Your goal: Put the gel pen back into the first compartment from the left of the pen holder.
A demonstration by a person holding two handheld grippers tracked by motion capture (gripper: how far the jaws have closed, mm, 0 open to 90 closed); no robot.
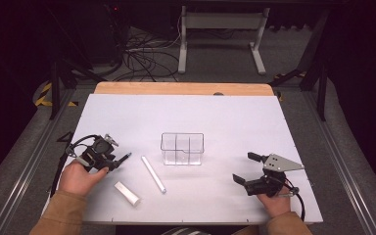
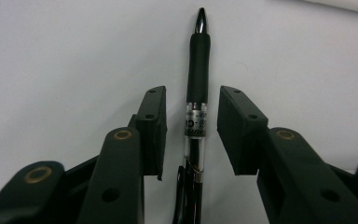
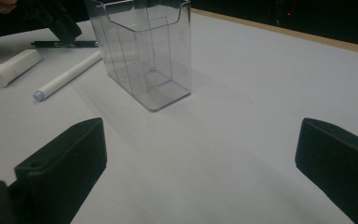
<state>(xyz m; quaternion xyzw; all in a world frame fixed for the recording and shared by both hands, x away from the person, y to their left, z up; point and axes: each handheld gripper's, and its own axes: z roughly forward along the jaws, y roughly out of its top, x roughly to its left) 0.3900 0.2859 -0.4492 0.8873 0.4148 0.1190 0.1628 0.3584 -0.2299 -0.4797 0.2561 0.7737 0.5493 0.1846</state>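
A black pen (image 2: 198, 70) with a clear barrel and silver tip lies on the white tabletop (image 1: 225, 117), lengthwise between the jaws of my left gripper (image 2: 191, 93). Both pads stand a little off the pen, with a gap on each side. In the high view the left gripper (image 1: 113, 161) sits at the table's left and the pen (image 1: 124, 158) pokes out to its right. My right gripper (image 1: 245, 168) rests at the right near the front edge, jaws wide apart with nothing between them (image 3: 200, 140).
A clear plastic divided box (image 1: 182, 148) stands upright mid-table. A slim white marker (image 1: 153, 174) and a short white cylinder (image 1: 127, 193) lie between the box and the left hand. A wooden edge runs along the table's far side.
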